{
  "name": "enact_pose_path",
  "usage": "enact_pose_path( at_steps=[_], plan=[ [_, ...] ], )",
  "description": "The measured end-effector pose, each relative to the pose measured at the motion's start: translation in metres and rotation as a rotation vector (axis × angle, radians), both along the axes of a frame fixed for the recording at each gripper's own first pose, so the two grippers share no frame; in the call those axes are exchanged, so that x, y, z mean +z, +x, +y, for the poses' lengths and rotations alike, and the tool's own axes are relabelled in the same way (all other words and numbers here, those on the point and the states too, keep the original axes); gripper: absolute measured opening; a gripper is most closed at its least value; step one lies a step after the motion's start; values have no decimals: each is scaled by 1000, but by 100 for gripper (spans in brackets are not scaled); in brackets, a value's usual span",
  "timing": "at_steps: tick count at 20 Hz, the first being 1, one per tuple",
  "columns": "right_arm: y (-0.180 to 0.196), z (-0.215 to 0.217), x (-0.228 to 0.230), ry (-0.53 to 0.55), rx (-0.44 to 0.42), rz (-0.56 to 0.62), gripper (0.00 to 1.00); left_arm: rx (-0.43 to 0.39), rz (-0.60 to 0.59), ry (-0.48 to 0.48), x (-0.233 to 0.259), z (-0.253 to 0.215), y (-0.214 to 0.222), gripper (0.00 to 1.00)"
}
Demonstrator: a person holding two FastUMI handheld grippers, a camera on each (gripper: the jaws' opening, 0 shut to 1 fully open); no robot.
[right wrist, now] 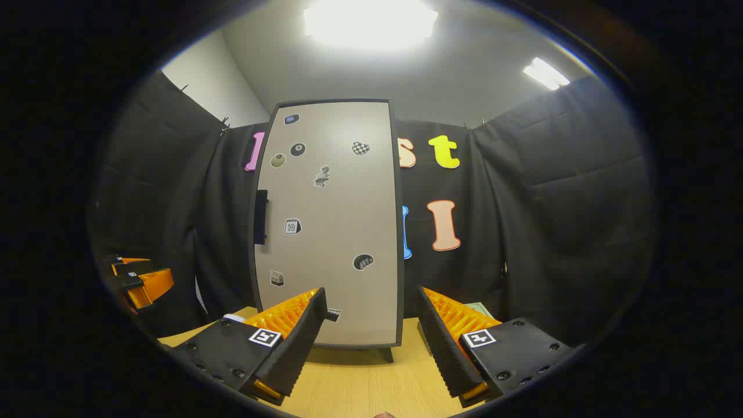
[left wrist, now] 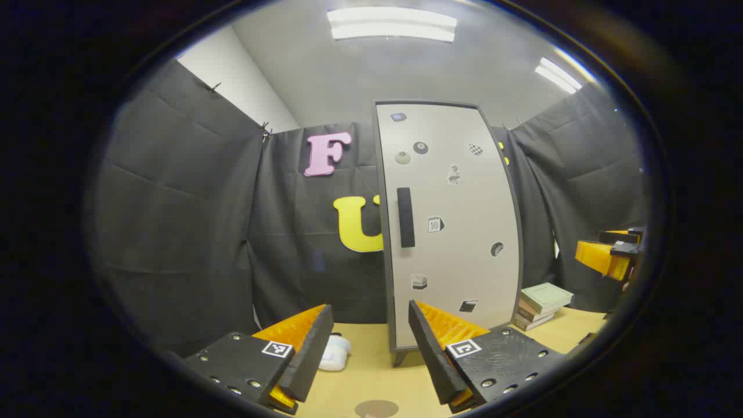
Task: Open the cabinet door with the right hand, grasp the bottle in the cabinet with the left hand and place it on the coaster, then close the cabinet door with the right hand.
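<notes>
Standing on the wooden table (left wrist: 371, 371), the tall cabinet (left wrist: 450, 226) has its pale door (right wrist: 328, 226) closed, a dark vertical handle (left wrist: 406, 217) on the door's left edge and small stickers scattered over the front. In the left gripper view, a white crumpled object (left wrist: 335, 352) lies on the table left of the cabinet's foot, and a round brown coaster (left wrist: 376, 409) sits at the near edge of the table, between the fingers. The left gripper (left wrist: 371, 342) hangs in front of the cabinet with its jaws wide apart, holding nothing. Right of the cabinet, a small stack of books (left wrist: 541, 305) rests on the table against the black cloth wall (left wrist: 191, 232). At the far right of that view the right gripper (left wrist: 609, 255) shows from the side. In the right gripper view, the right gripper faces the door straight on, its jaws likewise spread and empty, well short of the handle. The bottle cannot be seen behind the closed door.
</notes>
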State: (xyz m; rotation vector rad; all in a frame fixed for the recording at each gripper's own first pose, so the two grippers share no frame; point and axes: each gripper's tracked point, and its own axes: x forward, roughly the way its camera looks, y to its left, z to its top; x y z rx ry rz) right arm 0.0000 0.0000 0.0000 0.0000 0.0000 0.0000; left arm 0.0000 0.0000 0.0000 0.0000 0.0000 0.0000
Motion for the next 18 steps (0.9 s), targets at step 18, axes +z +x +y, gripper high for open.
enact_pose_path(
  at_steps=[18],
  plan=[
    [19,2,3,6,23,12,98,46,-6,-1,-1,6,3,79]
  ],
)
